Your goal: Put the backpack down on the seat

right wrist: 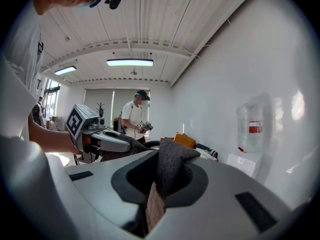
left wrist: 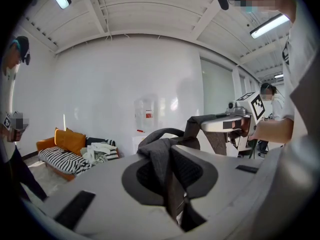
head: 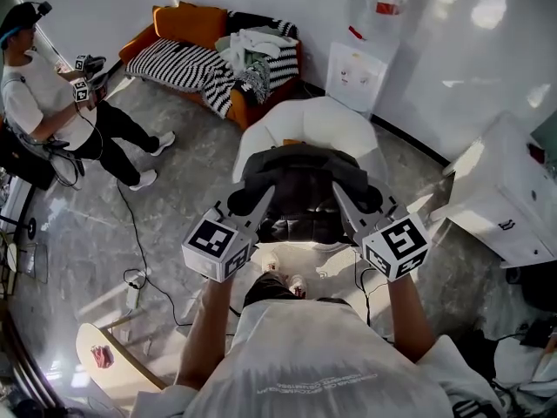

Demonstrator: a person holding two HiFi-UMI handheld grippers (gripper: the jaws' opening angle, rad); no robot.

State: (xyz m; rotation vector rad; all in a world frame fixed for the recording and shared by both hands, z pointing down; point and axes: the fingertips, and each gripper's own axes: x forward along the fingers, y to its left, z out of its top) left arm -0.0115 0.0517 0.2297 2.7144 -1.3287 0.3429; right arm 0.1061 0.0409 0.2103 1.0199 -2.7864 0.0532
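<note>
Nearly there, I judge: the left gripper (head: 251, 203) and the right gripper (head: 350, 203) are each clamped on a shoulder strap (left wrist: 167, 176), and the dark backpack (head: 300, 190) hangs between them over the white armchair (head: 305, 116). Whether its base touches the cushion I cannot tell; lowering and letting go are what is left. Beyond lies the grey marbled floor (head: 96, 225), then a second person (head: 48, 94), an orange sofa (head: 187, 24) with striped cushions, and a water dispenser (head: 361, 72) against the white wall.
</note>
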